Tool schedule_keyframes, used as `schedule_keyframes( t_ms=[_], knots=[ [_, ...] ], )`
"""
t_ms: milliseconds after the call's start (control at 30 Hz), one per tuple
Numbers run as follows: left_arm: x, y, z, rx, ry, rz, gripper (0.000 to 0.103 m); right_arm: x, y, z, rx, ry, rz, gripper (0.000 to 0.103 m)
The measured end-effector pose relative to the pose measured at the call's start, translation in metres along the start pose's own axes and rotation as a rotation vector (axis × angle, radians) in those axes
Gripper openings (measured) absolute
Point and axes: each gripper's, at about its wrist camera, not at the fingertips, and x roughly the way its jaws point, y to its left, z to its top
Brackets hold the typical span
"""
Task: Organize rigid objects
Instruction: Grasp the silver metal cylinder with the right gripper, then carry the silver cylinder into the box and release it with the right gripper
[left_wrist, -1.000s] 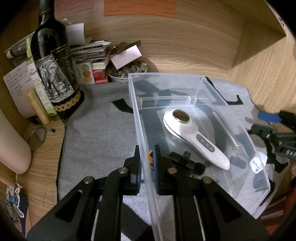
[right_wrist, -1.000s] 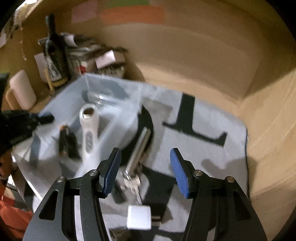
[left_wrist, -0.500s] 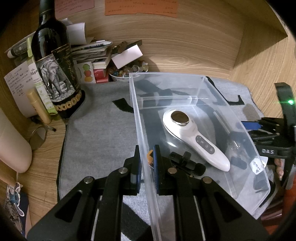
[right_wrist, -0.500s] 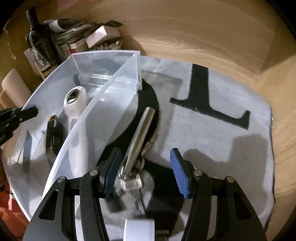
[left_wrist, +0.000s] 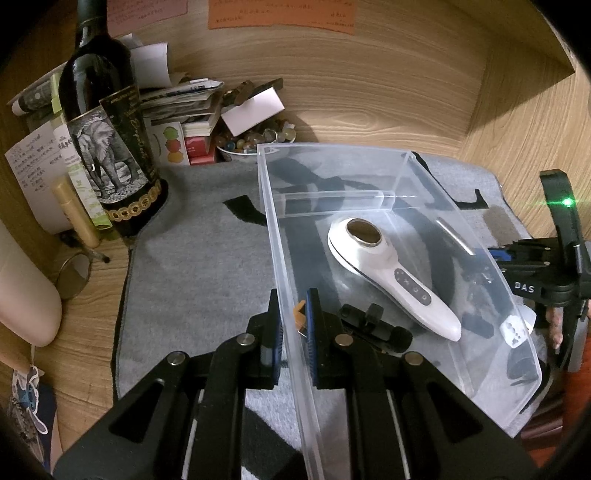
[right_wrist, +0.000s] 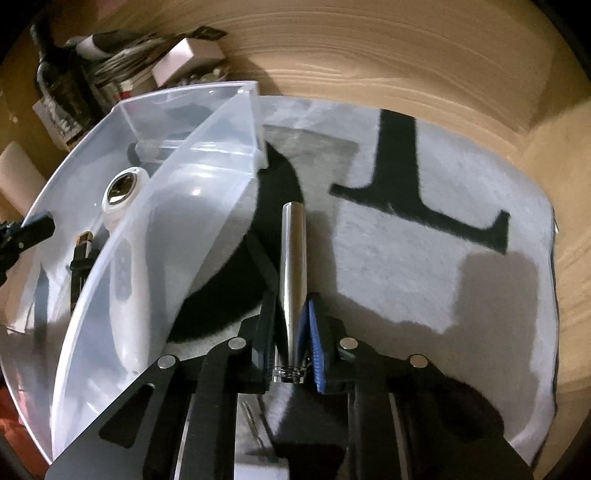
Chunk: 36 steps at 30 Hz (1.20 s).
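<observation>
A clear plastic bin (left_wrist: 332, 155) stands on a grey mat (left_wrist: 199, 258). In it lie a white handheld device (left_wrist: 391, 273) and a black clip-like object (left_wrist: 373, 325). My left gripper (left_wrist: 291, 321) is shut on the bin's near left wall. In the right wrist view my right gripper (right_wrist: 291, 321) is shut on a silver metal cylinder (right_wrist: 293, 254) with a key ring at its base, just right of the bin (right_wrist: 207, 155). The cylinder points away from me over the mat (right_wrist: 424, 258). The white device (right_wrist: 122, 199) shows through the bin wall.
A dark wine bottle (left_wrist: 110, 140) with an elephant label stands at the back left. Beside it are stacked papers (left_wrist: 181, 103), a bowl of beads (left_wrist: 255, 142) and a small round mirror (left_wrist: 72, 275). Wooden walls close the back and right. A white die-like cube (left_wrist: 515, 330) lies by the bin's right side.
My right gripper has moved forward over the metal cylinder and closed on it; it was open before. My left gripper has stayed shut on the bin wall.
</observation>
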Motion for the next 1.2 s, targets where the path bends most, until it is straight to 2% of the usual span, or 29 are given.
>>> schedule_keyframes(
  t_ms=[167,367,567,800,1033,1200],
  knots=[
    [0.001,-0.001,0.0,0.001,0.0,0.002,0.011,-0.014,-0.008,-0.007,0.016,-0.025,-0.029,0.014],
    [0.001,-0.003,0.0,0.002,0.002,0.01,0.011,-0.044,-0.014,-0.005,0.036,-0.109,-0.042,0.014],
    [0.002,-0.003,0.0,0.002,0.002,0.01,0.011,-0.07,-0.005,0.009,0.009,-0.198,-0.054,0.014],
    [0.002,-0.003,0.0,0.002,0.002,0.01,0.011,-0.092,0.021,0.026,-0.053,-0.288,-0.024,0.014],
    [0.002,-0.003,0.001,0.001,0.001,0.008,0.011,-0.091,0.058,0.038,-0.142,-0.3,0.029,0.014],
    [0.002,-0.002,0.001,-0.001,0.0,0.0,0.011,-0.076,0.086,0.042,-0.207,-0.266,0.073,0.014]
  ],
)
